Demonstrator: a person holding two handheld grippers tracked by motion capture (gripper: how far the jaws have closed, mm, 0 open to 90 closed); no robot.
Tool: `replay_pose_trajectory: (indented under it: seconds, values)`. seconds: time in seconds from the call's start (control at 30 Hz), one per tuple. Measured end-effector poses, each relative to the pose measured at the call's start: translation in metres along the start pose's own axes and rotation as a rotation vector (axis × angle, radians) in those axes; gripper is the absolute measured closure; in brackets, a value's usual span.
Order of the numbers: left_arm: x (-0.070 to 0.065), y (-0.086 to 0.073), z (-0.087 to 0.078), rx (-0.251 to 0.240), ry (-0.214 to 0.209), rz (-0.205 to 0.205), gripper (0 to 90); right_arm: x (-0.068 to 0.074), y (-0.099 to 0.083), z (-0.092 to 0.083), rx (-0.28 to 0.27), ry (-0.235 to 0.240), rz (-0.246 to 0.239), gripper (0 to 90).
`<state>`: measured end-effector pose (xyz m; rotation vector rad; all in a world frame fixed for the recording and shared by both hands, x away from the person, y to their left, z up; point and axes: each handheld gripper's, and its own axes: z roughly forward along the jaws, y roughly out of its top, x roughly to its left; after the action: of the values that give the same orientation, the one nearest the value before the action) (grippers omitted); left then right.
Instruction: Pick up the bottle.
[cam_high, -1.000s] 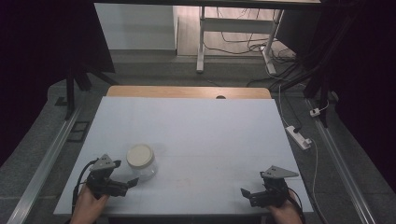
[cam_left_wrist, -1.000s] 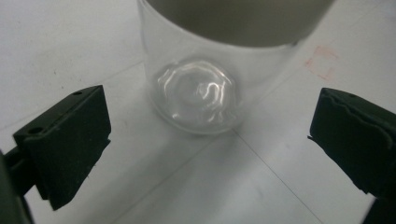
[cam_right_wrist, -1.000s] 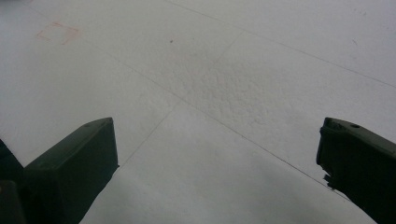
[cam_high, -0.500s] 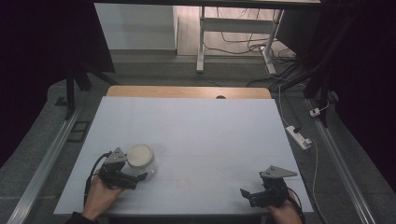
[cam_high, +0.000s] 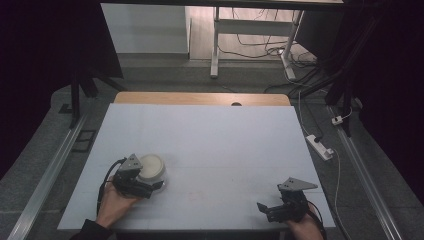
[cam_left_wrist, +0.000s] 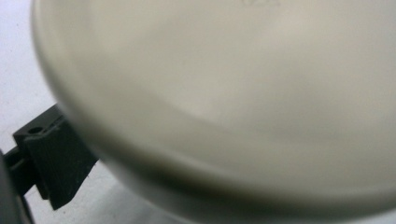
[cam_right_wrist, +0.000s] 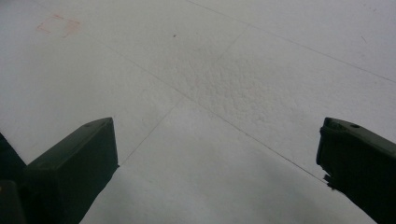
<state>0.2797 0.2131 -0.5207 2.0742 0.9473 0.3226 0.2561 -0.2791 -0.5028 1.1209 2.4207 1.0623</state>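
Left gripper (cam_high: 150, 189), at about seven o'clock on the table (cam_high: 225, 140), has its jaws around a round, cream-lidded container (cam_high: 151, 169). In the left gripper view the pale lid (cam_left_wrist: 243, 93) sits so close that it blurs, and one black jaw shows at the lower left, beside the rim or touching it. The other jaw is hidden behind the container, so I cannot tell whether the jaws have pressed onto it or merely straddle it. The container appears to sit on the table top, not lifted.

At about five o'clock the right gripper (cam_high: 267, 209) rests near the front edge, well apart from the container. Its jaws are spread wide with nothing between them, and the right gripper view looks along them over bare white surface, with a faint reddish mark (cam_right_wrist: 58, 25) farther off.

Beyond the two grippers, the middle and far half of the table lie bare up to the wooden strip (cam_high: 200, 98) at twelve o'clock.

Judged from this, the work is at its very start. The approach to the container looks finished and a grasp is either being made or just made. Lifting, moving or opening it looks undone, and the right gripper has taken no part yet.
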Motion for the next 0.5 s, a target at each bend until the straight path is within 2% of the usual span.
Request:
replay_pose_trajectory:
  seconds: [0.13, 0.33, 0.5]
  values:
    - [-0.0002, 0.0008, -0.0004, -0.014, -0.003, 0.019, 5.3, 0.0002, 0.0, 0.0, 0.003, 0.003, -0.002, 0.0]
    - [-0.0013, -0.0002, -0.0004, -0.028, 0.007, 0.046, 6.8, 0.0006, 0.0, 0.0003, 0.003, 0.003, -0.007, 0.0]
    - [-0.0016, -0.0003, -0.0005, -0.029, 0.01, 0.048, 7.0, 0.0008, 0.0001, 0.0004, 0.002, 0.002, -0.007, 0.0]
